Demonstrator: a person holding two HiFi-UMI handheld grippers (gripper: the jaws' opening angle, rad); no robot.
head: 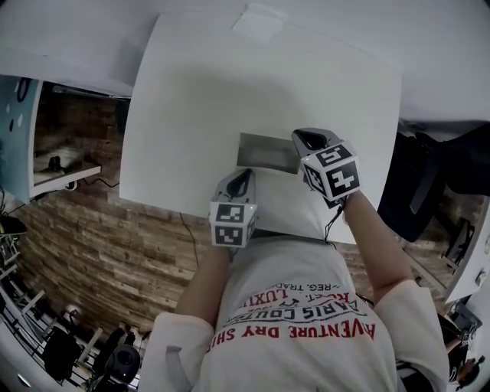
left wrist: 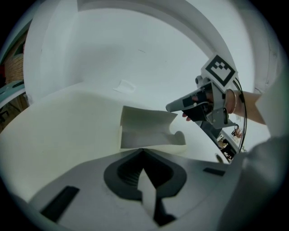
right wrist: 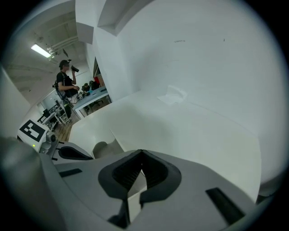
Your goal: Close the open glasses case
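Both grippers hover at the near side of the glasses case (head: 266,153), which lies open near the front edge of the white tabletop (head: 191,92), its lid raised at the far side and its tray facing the person. The left gripper (left wrist: 143,153) is clenched on nothing, its tips just short of the case's front lip. The right gripper (right wrist: 141,154) is likewise pressed together and empty, standing at the case's right end.

The step in hand looks like the approach. Neither gripper seems to touch the lid yet, though the head view is unsure there (the right gripper's body covers that end of the case). The next move probably calls for one gripper to reach behind the raised lid and tip it toward the person and down, while the other steadies the base.

A small pale scrap (head: 260,21) lies well apart at the tabletop's far edge, out of the way. A person (right wrist: 66,76) stands in the room beyond.
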